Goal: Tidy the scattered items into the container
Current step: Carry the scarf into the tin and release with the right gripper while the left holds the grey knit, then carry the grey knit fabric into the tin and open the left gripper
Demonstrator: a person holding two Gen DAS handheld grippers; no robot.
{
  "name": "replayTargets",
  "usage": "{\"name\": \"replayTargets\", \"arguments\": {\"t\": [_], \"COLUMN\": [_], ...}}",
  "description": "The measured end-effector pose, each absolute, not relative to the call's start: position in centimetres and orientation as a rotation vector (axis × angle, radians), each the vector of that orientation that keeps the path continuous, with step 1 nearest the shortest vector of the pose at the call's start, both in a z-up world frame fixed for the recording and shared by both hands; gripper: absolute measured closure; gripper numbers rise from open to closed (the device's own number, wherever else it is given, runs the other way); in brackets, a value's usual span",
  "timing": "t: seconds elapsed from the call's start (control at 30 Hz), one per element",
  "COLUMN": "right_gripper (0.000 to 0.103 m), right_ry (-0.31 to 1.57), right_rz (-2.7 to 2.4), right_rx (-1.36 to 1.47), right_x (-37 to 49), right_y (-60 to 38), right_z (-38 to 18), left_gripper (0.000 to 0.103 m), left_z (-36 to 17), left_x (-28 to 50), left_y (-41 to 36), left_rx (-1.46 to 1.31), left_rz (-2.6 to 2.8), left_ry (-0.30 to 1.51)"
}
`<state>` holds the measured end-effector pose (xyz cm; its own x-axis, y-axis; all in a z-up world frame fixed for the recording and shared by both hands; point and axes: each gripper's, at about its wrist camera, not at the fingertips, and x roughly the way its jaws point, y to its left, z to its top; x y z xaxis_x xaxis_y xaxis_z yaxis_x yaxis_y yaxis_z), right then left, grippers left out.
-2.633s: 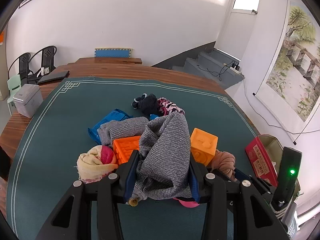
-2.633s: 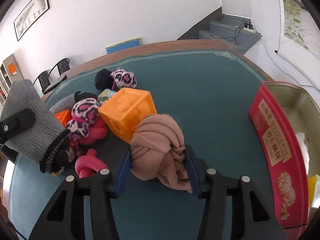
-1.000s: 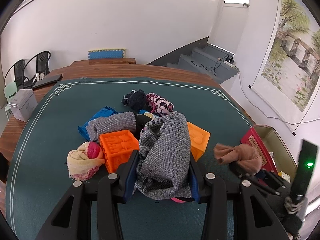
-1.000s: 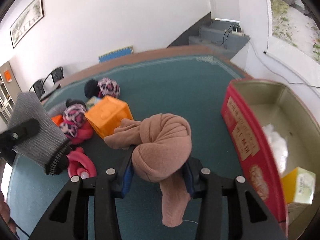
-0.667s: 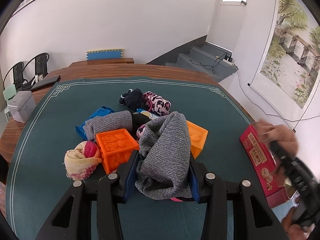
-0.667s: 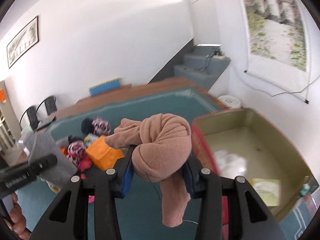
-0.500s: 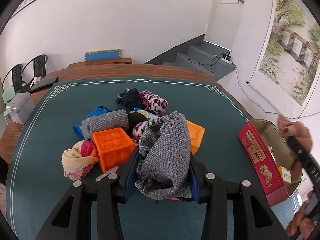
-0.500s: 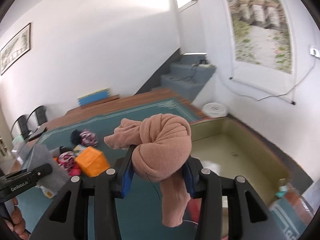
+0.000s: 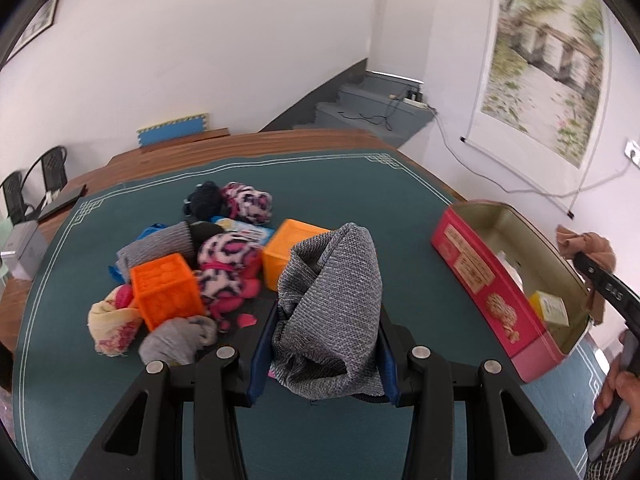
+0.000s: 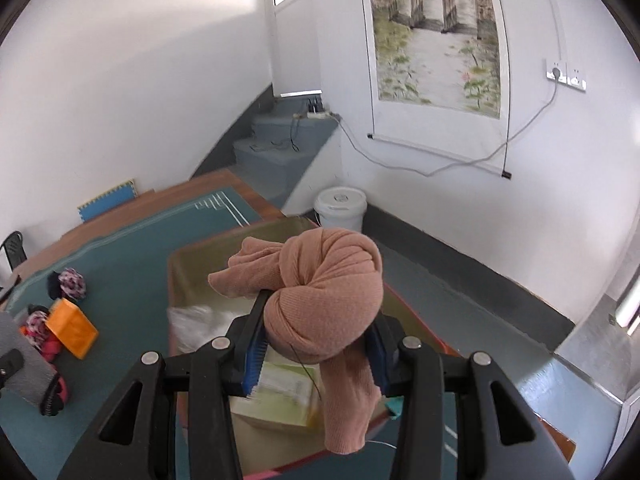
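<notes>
My left gripper [image 9: 324, 364] is shut on a grey knitted cloth [image 9: 332, 304], held above the green mat near its front. My right gripper [image 10: 316, 356] is shut on a knotted tan cloth [image 10: 320, 296] and hangs over the open red tin [image 10: 188, 276]. In the left wrist view the same red tin [image 9: 472, 264] stands at the mat's right edge, with the tan cloth [image 9: 592, 248] above its far side. A yellow-green box [image 10: 284, 392] and a white wad [image 10: 192, 320] lie inside the tin.
Left on the mat lies a pile: two orange cubes [image 9: 164, 288] [image 9: 288, 244], leopard-print socks [image 9: 224, 260], a grey sock roll [image 9: 160, 244], a cream-pink cloth [image 9: 112, 324], a blue item. A grey box [image 9: 20, 248] stands far left. A white bucket [image 10: 340, 206] is on the floor.
My right gripper lifted the tan cloth off the mat and carried it rightward over the red tin. My left gripper rose a little and kept hold of the grey cloth.
</notes>
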<state>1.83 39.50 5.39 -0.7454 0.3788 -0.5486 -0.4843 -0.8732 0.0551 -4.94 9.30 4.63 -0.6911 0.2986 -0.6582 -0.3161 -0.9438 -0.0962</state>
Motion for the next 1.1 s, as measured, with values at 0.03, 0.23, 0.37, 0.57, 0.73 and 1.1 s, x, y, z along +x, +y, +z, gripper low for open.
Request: {"name": "replayTargets", "arguments": {"t": [0.03,0.23,0.37,0.57,0.73,1.1], "right_gripper": [0.052,0.025,0.024,0.024,0.024,0.024], "right_ry": [0.267,0.272,0.271,0.347,0.407,0.467], "right_rz": [2.546,2.551,2.545,2.492,2.469,2.486], "right_rx": [-0.747,-0.682,-0.609,-0.492,-0.418,-0.377], "right_x": [1.8,2.4,3.2,5.2,6.4,7.4], "right_y": [39.7,39.9,40.1,40.9,41.9,42.1], "right_z": [5.2,4.2,4.3,4.9,5.6,6.0], "left_gripper": [0.057,0.057,0.057,0.057,0.057,0.057], "left_z": [4.6,4.6,4.9,5.7,6.8,7.6], "left_x": [-4.7,-4.3,-4.3,-4.9,-5.6,-8.5], "left_y": [9.7,12.2,14.3,18.9,22.7,28.0], "left_rx": [-1.011,-1.023,-1.024,-1.001,-0.969,-0.925], "left_rz": [2.611,2.576,2.547,2.477,2.43,2.41], "left_ry": [0.049,0.097,0.122,0.144,0.141,0.148]}}
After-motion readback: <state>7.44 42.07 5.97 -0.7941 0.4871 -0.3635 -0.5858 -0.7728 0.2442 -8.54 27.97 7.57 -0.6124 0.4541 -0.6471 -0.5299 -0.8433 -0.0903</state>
